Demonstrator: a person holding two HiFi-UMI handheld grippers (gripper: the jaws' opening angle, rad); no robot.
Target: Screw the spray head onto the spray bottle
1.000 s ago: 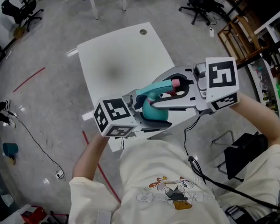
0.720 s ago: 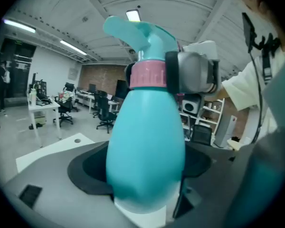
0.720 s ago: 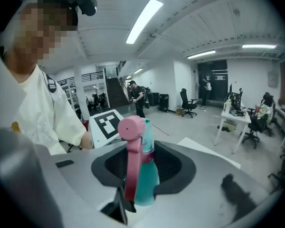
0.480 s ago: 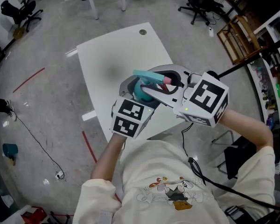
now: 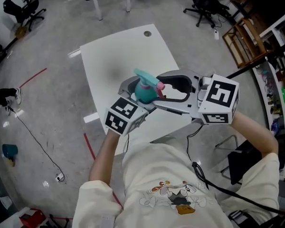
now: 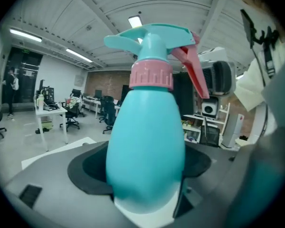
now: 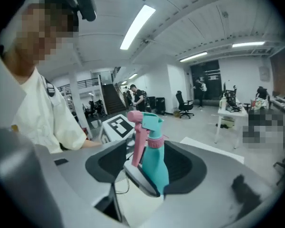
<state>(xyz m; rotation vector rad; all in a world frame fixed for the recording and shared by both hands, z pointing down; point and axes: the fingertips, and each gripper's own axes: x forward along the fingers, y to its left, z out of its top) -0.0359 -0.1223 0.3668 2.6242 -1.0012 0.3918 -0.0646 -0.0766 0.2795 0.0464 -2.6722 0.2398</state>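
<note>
Over the bench, our left tongs clamp the spray bottle by its body so it cannot turn. Our right tongs have just been opening, jaws loose either side of the spray head, we judge to re-grip.

Spray bottle: lower body is concealed by left hand-held gripper, head view. Counter: near edge is covered by it and right hand-held gripper. Background figures, right gripper view: too small to be detailed.
</note>
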